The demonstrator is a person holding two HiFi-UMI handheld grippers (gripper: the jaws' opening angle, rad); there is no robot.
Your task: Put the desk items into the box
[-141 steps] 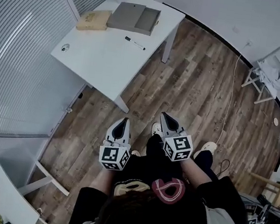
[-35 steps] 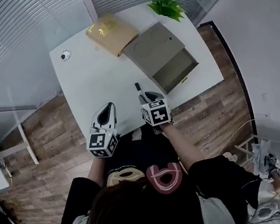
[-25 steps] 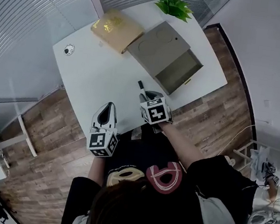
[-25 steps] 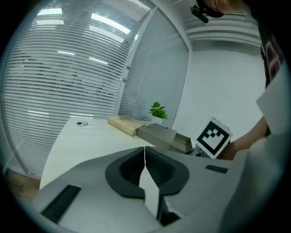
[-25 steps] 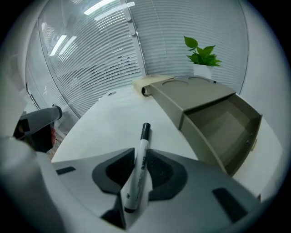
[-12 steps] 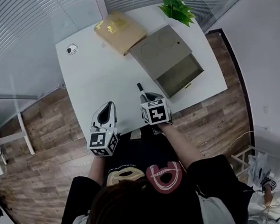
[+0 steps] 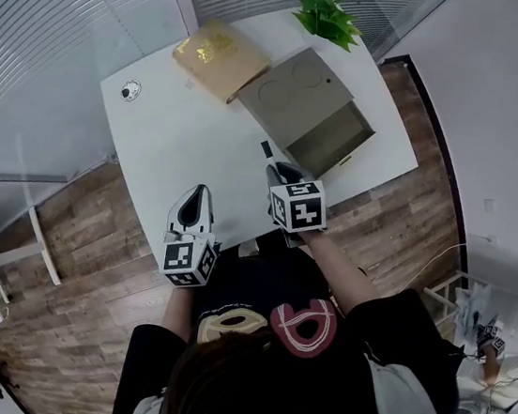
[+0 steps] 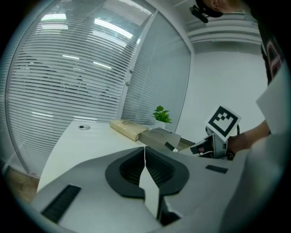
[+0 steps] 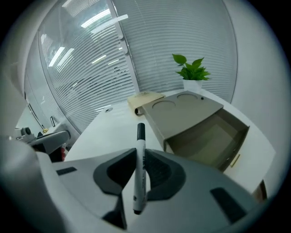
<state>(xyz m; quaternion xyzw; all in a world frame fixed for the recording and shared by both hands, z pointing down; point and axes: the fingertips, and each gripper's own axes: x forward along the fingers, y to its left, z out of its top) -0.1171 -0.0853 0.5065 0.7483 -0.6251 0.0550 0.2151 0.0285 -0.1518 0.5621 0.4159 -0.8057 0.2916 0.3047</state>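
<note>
Now we see the marker [image 9: 140,136] clamped between the pads of the right gripper [image 9: 138,157]. Its jaws have just been closing, and they now press on the barrel from both sides. The marker's dark cap points away from us, towards the box [image 9: 195,116]. In the head view the marker [image 7: 267,148] sticks out past the right gripper [image 7: 279,170], over the white tabletop [image 7: 177,143] and just short of the box [image 7: 299,85].

The box is grey with two round marks on its top. Its open compartment lies on the side nearer the tabletop's edge and near the marker's tip.

The left gripper [image 8: 144,152] has its jaws pressed together with nothing between them. In the head view we see the left gripper [image 7: 195,195] at the near edge of the tabletop, well apart from the box.

Beyond the box a tan package [image 7: 218,54] lies touching its far corner, and a green plant [image 7: 325,15] stands at the back edge. A small round fitting [image 7: 130,91] sits in the tabletop to the left. Wooden floor [image 7: 400,211] surrounds the tabletop.
</note>
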